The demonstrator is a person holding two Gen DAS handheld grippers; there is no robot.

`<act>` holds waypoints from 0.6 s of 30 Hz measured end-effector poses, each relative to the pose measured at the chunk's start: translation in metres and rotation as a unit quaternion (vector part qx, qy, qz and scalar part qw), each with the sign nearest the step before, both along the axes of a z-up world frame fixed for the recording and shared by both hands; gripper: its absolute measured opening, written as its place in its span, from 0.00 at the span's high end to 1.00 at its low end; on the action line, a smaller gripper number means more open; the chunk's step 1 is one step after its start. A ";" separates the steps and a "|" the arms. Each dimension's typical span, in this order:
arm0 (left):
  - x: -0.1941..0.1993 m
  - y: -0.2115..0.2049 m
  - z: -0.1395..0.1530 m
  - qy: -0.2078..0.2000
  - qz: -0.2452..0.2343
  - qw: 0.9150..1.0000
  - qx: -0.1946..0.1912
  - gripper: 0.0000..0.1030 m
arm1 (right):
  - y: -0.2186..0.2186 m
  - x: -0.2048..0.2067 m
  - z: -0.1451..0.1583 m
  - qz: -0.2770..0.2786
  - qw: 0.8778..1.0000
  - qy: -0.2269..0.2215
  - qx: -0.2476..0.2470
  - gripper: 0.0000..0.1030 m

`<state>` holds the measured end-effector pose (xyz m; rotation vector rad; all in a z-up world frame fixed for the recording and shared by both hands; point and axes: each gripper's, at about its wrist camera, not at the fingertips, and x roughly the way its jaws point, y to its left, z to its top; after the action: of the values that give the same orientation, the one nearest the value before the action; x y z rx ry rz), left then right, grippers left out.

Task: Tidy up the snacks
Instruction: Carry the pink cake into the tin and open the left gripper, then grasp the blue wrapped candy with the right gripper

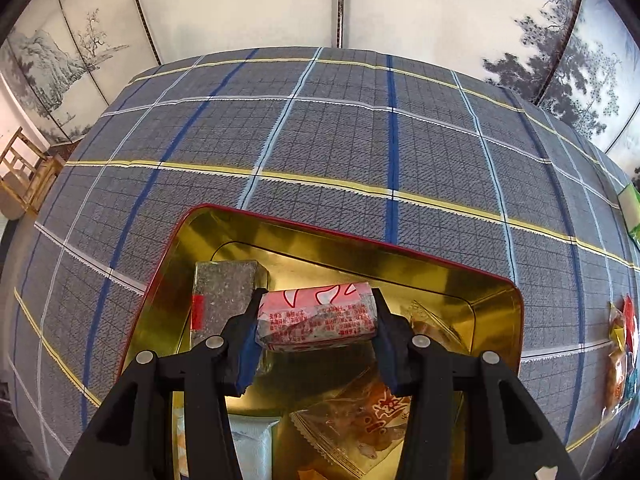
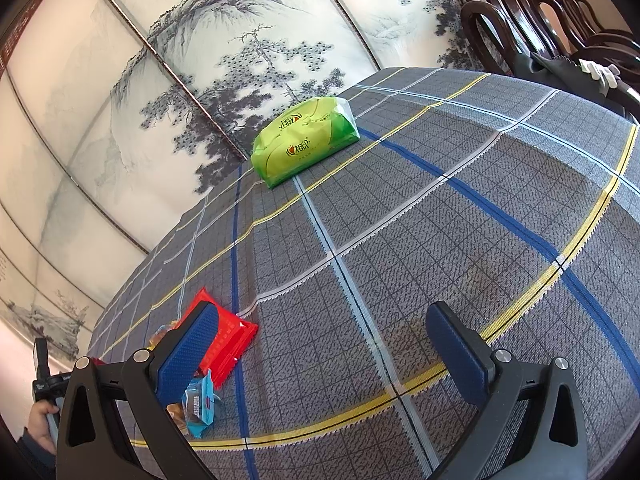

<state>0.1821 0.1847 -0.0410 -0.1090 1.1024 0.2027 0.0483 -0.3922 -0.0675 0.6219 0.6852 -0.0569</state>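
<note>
My left gripper is shut on a pink and white wrapped snack and holds it over a gold tin with a red rim. In the tin lie a grey speckled bar, a clear orange packet and a pale blue packet. My right gripper is open and empty above the checked tablecloth. A red packet and a blue packet lie by its left finger. More loose snacks show at the right edge of the left wrist view.
A green tissue pack lies far back on the round table. Dark wooden chairs stand at the far right. A painted folding screen runs behind the table. A light wooden chair stands at the left.
</note>
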 end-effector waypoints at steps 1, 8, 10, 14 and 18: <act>0.000 0.001 -0.001 0.000 0.000 1.000 0.003 0.57 | 0.000 0.000 0.000 0.000 1.000 0.000 0.000 0.00; 0.000 0.000 -0.002 0.002 -0.006 1.000 0.011 0.56 | -0.001 0.000 0.000 0.000 1.000 0.000 0.000 0.00; 0.000 -0.002 -0.003 0.003 -0.010 1.000 0.014 0.56 | -0.001 0.000 0.000 0.000 1.000 0.000 0.000 0.00; -0.005 0.000 0.000 -0.006 -0.009 1.000 -0.005 0.45 | -0.001 -0.001 0.000 0.000 1.000 0.000 0.000 0.00; -0.027 0.006 0.022 -0.057 0.002 0.998 -0.021 0.29 | -0.001 -0.001 -0.001 0.000 1.000 0.001 -0.001 0.00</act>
<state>0.1551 0.1905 -0.0188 -0.1590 0.9933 0.1747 0.0476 -0.3935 -0.0680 0.6205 0.6861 -0.0577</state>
